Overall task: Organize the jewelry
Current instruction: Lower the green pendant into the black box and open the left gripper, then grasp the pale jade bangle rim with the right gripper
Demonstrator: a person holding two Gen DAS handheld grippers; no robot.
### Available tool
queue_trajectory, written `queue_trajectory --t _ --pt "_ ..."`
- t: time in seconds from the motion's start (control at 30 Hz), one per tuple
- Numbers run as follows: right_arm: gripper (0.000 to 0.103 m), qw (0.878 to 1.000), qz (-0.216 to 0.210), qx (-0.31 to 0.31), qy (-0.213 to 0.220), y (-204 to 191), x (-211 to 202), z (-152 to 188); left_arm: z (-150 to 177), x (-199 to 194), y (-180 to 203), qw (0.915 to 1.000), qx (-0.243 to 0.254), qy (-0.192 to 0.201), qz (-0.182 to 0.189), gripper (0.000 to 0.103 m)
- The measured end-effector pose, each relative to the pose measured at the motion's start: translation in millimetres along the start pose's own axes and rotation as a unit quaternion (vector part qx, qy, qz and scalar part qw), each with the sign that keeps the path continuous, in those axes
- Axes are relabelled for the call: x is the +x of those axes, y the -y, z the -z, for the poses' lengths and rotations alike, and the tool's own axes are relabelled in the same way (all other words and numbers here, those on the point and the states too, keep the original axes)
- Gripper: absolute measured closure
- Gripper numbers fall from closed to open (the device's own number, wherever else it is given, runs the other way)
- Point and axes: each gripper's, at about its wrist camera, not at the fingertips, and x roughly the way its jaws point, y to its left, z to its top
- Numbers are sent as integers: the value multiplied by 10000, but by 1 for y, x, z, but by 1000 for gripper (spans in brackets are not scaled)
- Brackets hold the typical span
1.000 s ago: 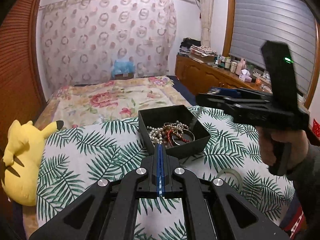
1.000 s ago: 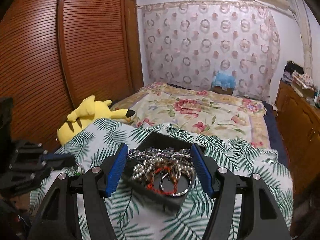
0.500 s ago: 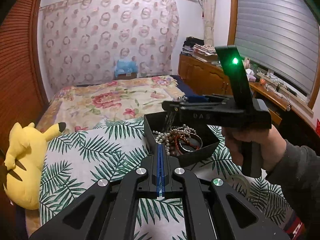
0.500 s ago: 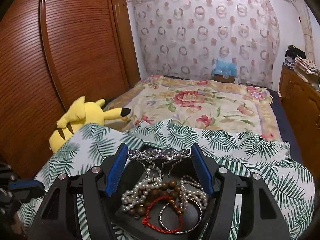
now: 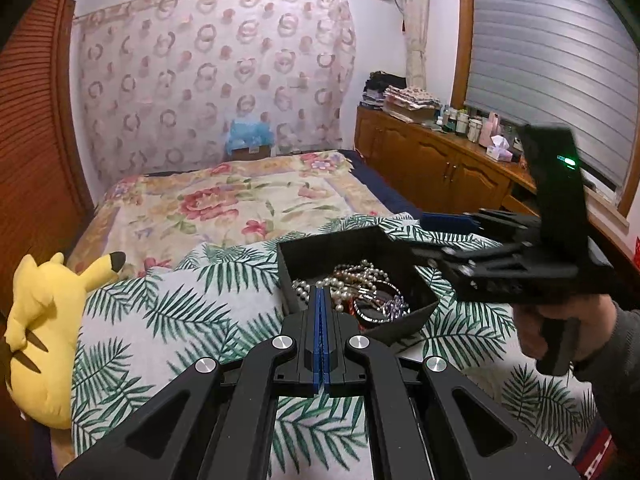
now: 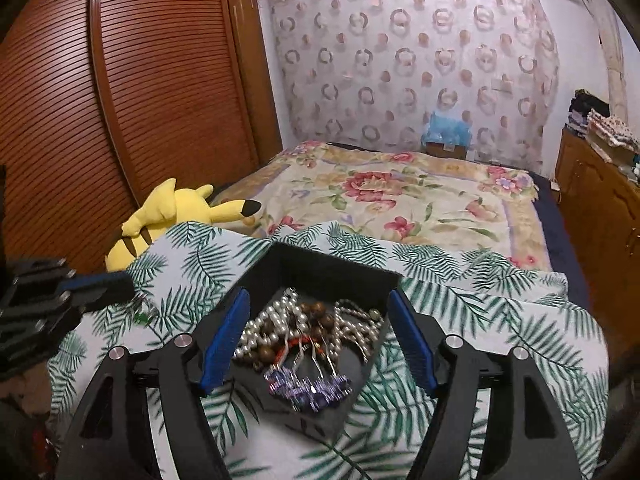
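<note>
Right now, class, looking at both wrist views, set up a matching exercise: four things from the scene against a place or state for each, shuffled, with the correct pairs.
Things
1. left gripper
2. right gripper
3. sparkly purple piece
4. yellow plush toy

Places or states
A. lying in the black tray
B. jaws opening, pads touching nothing
C. at the edge of the palm-leaf cloth, by the wooden doors
D. pads pressed together, empty

Pairs: 1-D, 2-B, 3-A, 4-C
</note>
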Motion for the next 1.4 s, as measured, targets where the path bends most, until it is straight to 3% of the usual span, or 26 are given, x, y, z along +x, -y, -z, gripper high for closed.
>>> queue_trajectory --t 0.4,0.63,0.93,1.03,1.2,1.4 --pt "29 9993 330 -25 -168 18 -28 44 -25 44 28 9996 235 -178 -32 103" --pt "29 9992 311 80 -226 25 -41 65 -25 49 30 9995 143 -265 -25 102" --pt "30 9984 184 52 -529 12 -55 103 7 23 36 9994 202 -263 -13 68" --pt "39 9970 143 3 -761 5 -55 117 23 13 37 9993 217 -295 20 62" --pt "57 9941 133 -113 -1067 -4 -53 135 45 1 40 9992 191 -337 26 41" --pt "72 9907 225 -243 -1323 -10 -47 144 64 -1 44 9987 216 -466 -5 33"
